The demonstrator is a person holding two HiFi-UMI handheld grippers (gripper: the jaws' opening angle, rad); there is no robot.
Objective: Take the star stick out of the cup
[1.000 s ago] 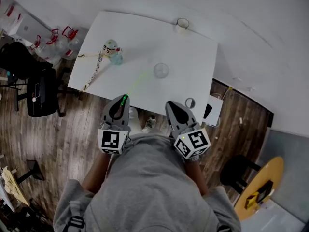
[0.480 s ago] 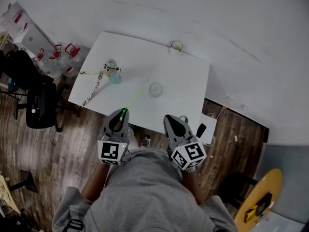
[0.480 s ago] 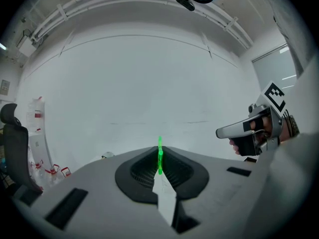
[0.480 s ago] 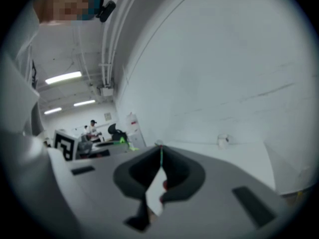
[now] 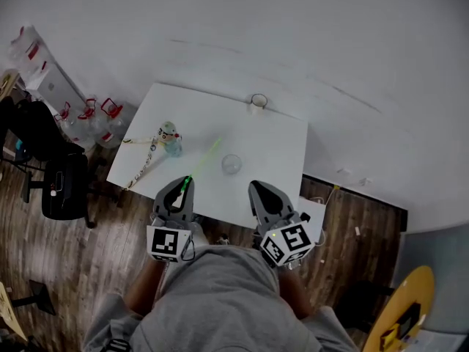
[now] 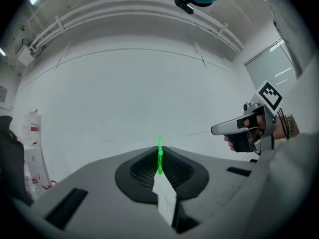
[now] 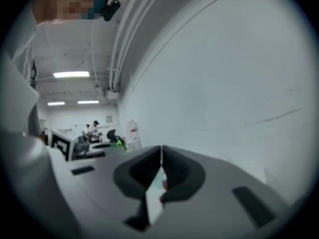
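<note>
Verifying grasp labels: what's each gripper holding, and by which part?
Left gripper pinches the green stick at one end; the rest juts forward past the jaws. Right gripper is shut on nothing.

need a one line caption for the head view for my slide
Left gripper grips the green star stick, lifted free of the clear cup on the white table.

A white rectangular table [image 5: 278,145] is set against a plain light-grey wall [image 5: 293,35]. The floor [image 5: 80,255] is laid with dark wooden planks. A black office chair [image 5: 62,189] is placed left of the table. Ceiling tube lights [image 7: 71,74] are lit.
</note>
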